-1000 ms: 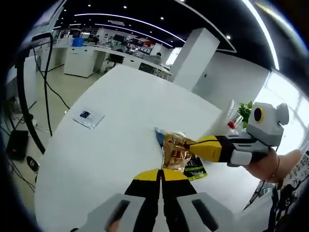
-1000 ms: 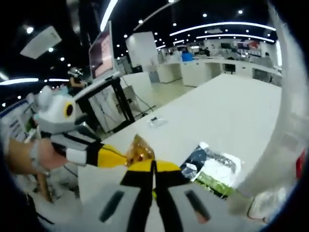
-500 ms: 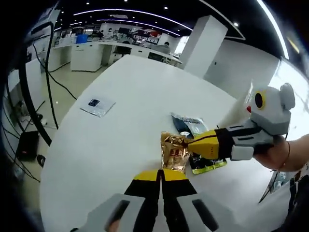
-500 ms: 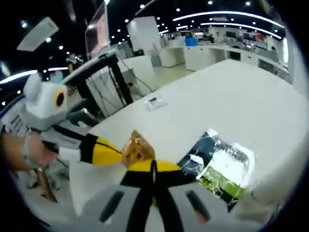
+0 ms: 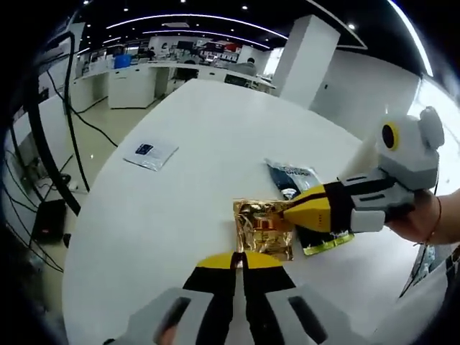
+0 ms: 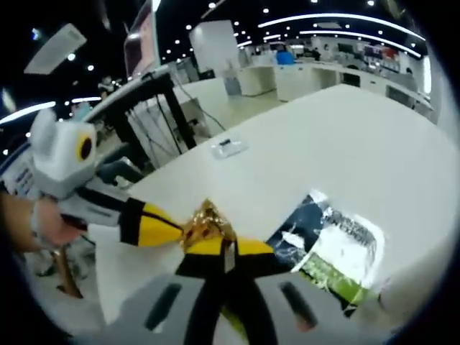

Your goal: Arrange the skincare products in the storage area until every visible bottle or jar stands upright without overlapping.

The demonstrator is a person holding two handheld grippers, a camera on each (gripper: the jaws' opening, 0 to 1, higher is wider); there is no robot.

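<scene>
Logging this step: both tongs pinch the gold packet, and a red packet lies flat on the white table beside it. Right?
Not quite. The flat packet beside the gold packet is dark blue, white and green, not red, as the right gripper view shows. Both the left tongs and the right tongs do pinch the gold one.

The left gripper [image 5: 241,260] comes up from the bottom with its two yellow and black jaws pressed close together. Their tips sit at the near edge of a shiny gold packet [image 5: 262,228] that lies flat on the big white table [image 5: 187,136]. The right gripper [image 5: 291,213] reaches in from the right side, and its yellow tip pinches the far right part of the gold packet. A hand [image 5: 424,221] holds that gripper. Just beside the gold packet, partly under the right gripper, lies a flat dark packet with green and white on it [image 5: 302,208]. Well apart, on the left side of the table, lies a small clear packet with a dark label [image 5: 151,152].
</scene>
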